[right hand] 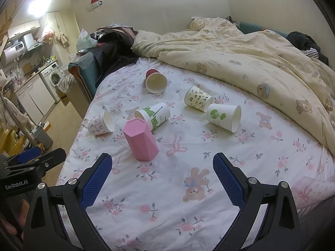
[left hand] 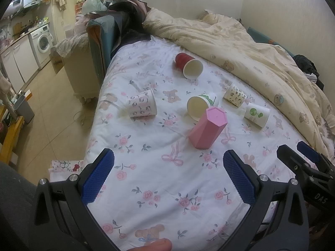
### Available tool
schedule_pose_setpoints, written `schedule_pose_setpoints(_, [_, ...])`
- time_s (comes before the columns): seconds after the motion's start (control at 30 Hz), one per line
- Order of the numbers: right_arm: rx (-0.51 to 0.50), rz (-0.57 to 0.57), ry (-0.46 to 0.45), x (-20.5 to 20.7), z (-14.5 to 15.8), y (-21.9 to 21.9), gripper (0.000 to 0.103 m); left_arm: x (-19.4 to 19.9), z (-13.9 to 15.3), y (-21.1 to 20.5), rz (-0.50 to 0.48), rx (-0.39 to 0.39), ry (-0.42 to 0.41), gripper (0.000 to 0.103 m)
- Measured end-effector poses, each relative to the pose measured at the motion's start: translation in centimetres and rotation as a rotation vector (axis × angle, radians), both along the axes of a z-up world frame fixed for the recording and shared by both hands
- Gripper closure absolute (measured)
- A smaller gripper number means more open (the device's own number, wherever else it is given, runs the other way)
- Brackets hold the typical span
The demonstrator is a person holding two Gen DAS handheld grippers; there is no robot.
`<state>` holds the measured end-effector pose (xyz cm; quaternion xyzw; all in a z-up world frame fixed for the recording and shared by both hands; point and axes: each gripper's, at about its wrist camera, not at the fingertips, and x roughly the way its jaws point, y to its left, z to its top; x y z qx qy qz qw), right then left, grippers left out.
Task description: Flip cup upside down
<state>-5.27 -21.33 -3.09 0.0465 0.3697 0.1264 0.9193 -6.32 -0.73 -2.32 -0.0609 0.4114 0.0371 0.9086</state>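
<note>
A pink hexagonal cup (left hand: 207, 128) stands upside down on the floral bed sheet (left hand: 146, 188), base up; it also shows in the right wrist view (right hand: 140, 139). Several paper cups lie on their sides behind it: a red one (left hand: 188, 64) (right hand: 156, 81), a green-printed one (left hand: 202, 104) (right hand: 155, 115), a cartoon-print one (left hand: 142, 106) (right hand: 100, 123), a bear-print one (left hand: 234, 95) (right hand: 197, 98) and a green-tree one (left hand: 256, 114) (right hand: 225, 116). My left gripper (left hand: 167, 177) is open and empty, short of the pink cup. My right gripper (right hand: 162, 177) is open and empty too.
A cream quilt (left hand: 251, 48) is bunched along the bed's far and right side. The bed's left edge drops to a tiled floor (left hand: 52, 115) with a grey bin (left hand: 24, 108). Cabinets and a washing machine (left hand: 43, 41) stand at far left.
</note>
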Motion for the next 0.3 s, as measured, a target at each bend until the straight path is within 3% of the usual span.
schedule_pose_setpoints(0.3, [0.002,0.01,0.004,-0.09,-0.03,0.2,0.004,-0.18,-0.25,0.11,0.008,-0.013,0.001,0.0])
